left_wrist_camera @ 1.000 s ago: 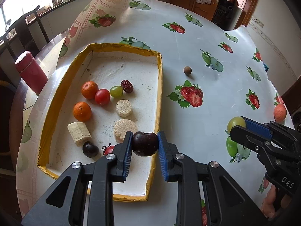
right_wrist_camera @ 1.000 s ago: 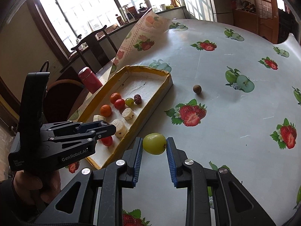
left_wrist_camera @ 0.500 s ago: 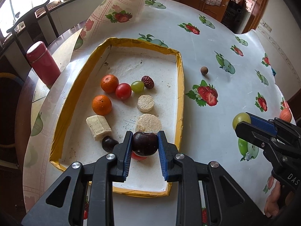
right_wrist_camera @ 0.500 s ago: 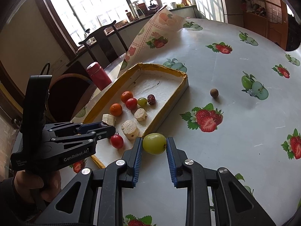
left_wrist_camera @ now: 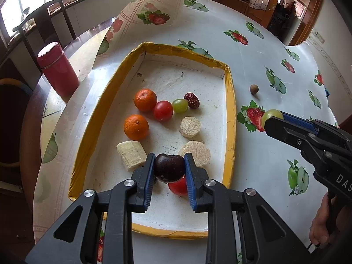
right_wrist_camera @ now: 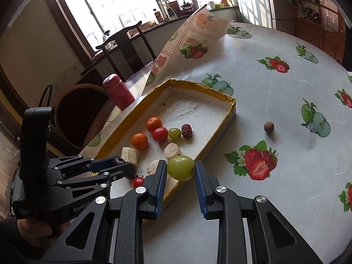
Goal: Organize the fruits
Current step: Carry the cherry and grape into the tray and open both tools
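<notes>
Both grippers have moved toward the tray (left_wrist_camera: 231,101): left gripper (left_wrist_camera: 169,168), clamping a dark plum (left_wrist_camera: 169,167), hangs inside its near end, over a tomato (left_wrist_camera: 178,186); right gripper (right_wrist_camera: 180,168), pinching a green grape (right_wrist_camera: 180,167), hangs above the yellow right rim. Bare floor fills the tray's far half.

There's a red thermos (left_wrist_camera: 57,68) sitting at the table (left_wrist_camera: 259,158) edge, just off the lifted corner of the fruit-print tablecloth (right_wrist_camera: 264,83). Dark wooden chair (right_wrist_camera: 123,46) behind it, and bottles and a kettle (right_wrist_camera: 187,5) along the windowsill.
</notes>
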{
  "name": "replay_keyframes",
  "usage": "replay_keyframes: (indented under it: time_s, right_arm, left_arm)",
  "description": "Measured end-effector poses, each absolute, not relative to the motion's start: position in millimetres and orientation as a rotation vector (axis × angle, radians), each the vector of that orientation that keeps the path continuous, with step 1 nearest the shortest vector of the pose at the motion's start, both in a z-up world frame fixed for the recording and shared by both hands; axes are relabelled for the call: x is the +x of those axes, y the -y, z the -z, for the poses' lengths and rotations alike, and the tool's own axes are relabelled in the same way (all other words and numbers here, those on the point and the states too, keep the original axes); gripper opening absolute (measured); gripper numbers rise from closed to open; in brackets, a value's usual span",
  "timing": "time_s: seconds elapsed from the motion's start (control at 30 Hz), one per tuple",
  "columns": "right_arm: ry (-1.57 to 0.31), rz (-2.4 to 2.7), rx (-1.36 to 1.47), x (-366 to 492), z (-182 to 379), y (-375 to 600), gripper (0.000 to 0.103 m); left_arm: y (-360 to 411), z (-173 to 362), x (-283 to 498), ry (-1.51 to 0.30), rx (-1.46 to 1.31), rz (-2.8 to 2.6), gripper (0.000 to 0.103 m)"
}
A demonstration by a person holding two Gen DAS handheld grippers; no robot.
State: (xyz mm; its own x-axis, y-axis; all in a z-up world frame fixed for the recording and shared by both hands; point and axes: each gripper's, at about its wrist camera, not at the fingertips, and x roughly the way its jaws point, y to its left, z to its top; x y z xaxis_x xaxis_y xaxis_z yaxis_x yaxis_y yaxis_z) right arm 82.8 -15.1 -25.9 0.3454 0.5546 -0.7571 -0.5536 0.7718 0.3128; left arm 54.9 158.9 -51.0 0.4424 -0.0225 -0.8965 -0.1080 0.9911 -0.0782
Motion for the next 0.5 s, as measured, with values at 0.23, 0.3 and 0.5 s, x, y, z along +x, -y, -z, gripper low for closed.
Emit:
replay_keyframes:
  time_s: [0.23,0.3,0.5]
  right_arm:
    - [-0.983,-0.731,-0.020,111.5,29.6,-9.9,0.026]
    - [-0.983,-0.731,-0.029,122.0,31.3,-17.7,0.026]
    - [-0.986,-0.718,-0.052,155.9,40.2,-36.3,0.026]
  left_arm:
    - [-171.1,54.1,76.5,-1.113,-0.135,-0.071,0.023]
    - [-174.9,55.1,87.4,-1.114,-0.144,-0.072,0.023]
    - [-179.1,49.7,125.0,-1.094,-0.136,-0.078,0.024]
